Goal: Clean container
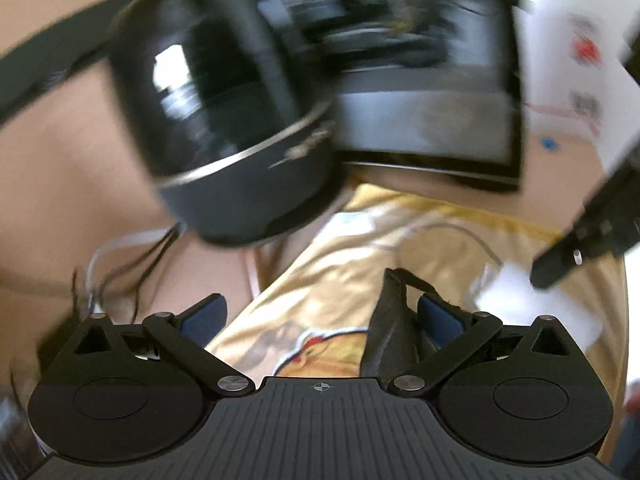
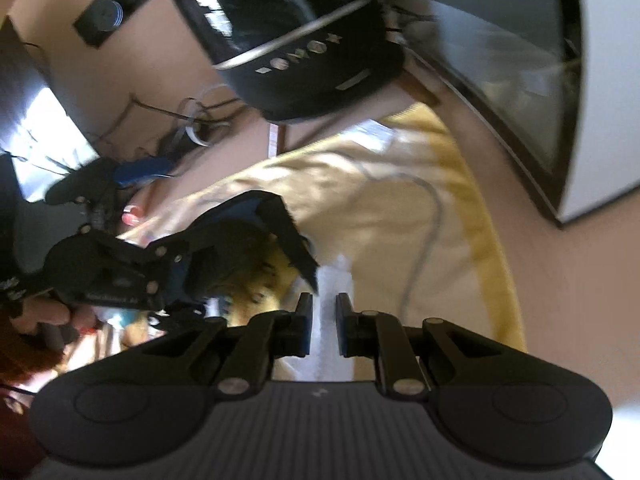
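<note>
A glossy black round container point(image 1: 224, 120) with a silver band stands on the table beyond a yellow printed cloth point(image 1: 340, 264); it is blurred in the left wrist view and sharper in the right wrist view point(image 2: 300, 40). My left gripper point(image 1: 320, 316) hangs open over the cloth, a floppy black piece point(image 1: 386, 320) resting against its right finger. The right wrist view shows it from the side point(image 2: 216, 186). My right gripper point(image 2: 324, 308) is shut on a white tissue point(image 2: 326, 344). One of its fingers point(image 1: 560, 266) shows above that tissue point(image 1: 532, 304) in the left wrist view.
A black-framed panel point(image 2: 520, 80) lies to the right of the container. A grey cable point(image 2: 432, 208) crosses the cloth point(image 2: 360, 200). Tangled wires point(image 2: 192, 120) sit left of the container. A hand point(image 2: 40, 316) grips the left tool. Bare table lies at right.
</note>
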`<state>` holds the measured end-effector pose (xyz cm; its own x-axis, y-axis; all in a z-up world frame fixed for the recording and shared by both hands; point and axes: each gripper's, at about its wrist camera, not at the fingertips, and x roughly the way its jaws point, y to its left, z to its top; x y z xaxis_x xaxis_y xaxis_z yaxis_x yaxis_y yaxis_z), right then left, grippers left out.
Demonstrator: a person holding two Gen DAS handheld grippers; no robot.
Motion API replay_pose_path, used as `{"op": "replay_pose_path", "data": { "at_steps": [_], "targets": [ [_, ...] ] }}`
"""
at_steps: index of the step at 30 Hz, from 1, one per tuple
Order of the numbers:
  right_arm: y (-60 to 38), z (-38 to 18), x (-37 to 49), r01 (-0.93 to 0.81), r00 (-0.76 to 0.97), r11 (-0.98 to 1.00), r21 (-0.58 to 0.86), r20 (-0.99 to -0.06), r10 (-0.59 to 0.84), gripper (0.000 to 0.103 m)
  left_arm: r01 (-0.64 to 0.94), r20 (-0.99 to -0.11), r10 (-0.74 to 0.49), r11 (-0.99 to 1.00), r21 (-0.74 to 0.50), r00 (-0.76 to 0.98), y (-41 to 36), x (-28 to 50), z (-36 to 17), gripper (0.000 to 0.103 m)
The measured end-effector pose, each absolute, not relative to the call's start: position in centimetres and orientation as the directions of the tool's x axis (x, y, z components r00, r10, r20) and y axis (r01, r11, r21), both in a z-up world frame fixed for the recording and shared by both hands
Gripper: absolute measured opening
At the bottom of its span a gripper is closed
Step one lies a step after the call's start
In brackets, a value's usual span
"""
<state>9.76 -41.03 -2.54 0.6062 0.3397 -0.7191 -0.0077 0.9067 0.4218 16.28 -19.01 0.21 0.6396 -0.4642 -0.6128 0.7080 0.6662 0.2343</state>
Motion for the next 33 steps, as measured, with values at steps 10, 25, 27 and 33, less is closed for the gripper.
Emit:
{"op": "replay_pose_path", "data": {
  "at_steps": [10, 25, 27, 33],
  "targets": [
    [-39.2, -1.1, 13.5, -0.149, 0.586, 0.941, 0.303, -0.740, 0.331, 0.031, 0.304, -0.673, -0.286, 0.948, -0.095, 0.682, -11.8, 21.1, -0.1, 0.103],
    [-31.8, -5.9, 25.1, -0.343, 0.521, 0.899, 0.271, -0.742, 0.423, 0.045, 0.018, -0.583, -0.665, 0.666, -0.745, 0.467, -6.5, 20.4, -6.0, 0.103],
    [-31.9, -7.0, 26.1, -0.327, 0.500, 0.893, 0.310, -0.745, 0.442, 0.043, -0.020, -0.586, -0.661, 0.655, -0.755, 0.469, -6.4, 20.9, -6.7, 0.103],
    [-32.6, -6.9, 25.9, -0.335, 0.498, 0.866, 0.372, -0.710, 0.498, 0.021, -0.063, -0.555, -0.702, 0.594, -0.802, 0.447, -6.3, 21.8, -7.9, 0.103]
  ]
}}
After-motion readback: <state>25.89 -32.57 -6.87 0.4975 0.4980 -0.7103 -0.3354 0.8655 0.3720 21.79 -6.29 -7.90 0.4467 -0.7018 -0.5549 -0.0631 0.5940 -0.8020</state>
